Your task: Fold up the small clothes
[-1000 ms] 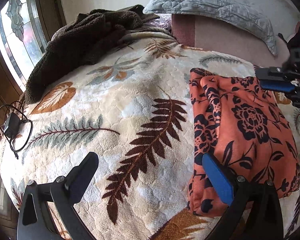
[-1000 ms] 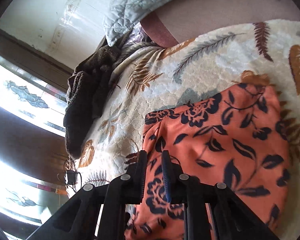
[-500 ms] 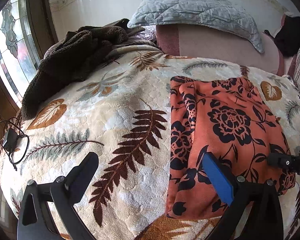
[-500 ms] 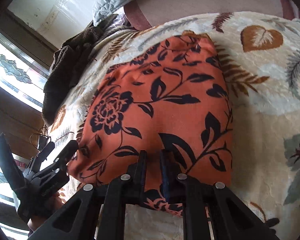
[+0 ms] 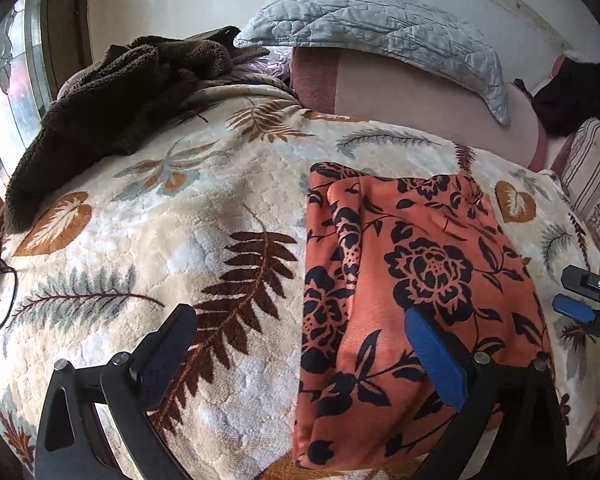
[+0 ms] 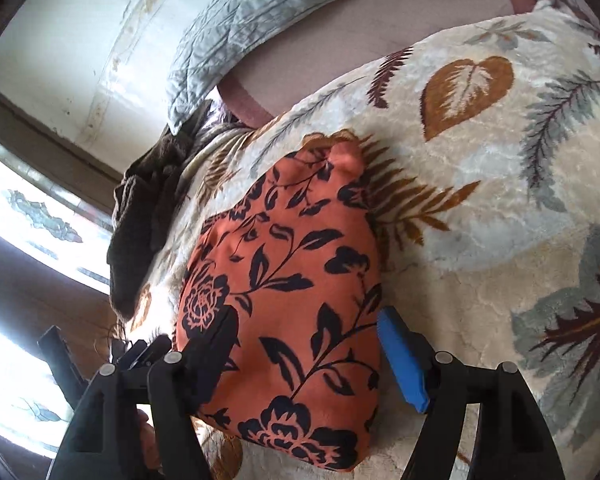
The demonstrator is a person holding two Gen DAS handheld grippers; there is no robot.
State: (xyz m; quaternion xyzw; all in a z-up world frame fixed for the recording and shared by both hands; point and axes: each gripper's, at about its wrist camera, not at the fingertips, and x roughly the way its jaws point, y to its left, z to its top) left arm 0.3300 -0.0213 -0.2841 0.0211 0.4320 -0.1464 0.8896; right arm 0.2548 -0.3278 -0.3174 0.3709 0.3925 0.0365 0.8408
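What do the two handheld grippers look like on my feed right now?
Both match. The left gripper has black plastic triangular finger frames with cut-outs and round silver bolt heads; one finger carries a bright blue pad, the other a dark ridged one. The right gripper has the same black frames, silver bolts and a blue pad. No cables, markings or sleeves show.

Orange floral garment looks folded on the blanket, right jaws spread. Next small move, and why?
Probably lift the right gripper clear. Its jaws are opening over the orange floral garment, pads off the cloth, and the garment lies folded flat on the leaf-print blanket. The left gripper is open too, holding nothing, so nothing needs another grip.
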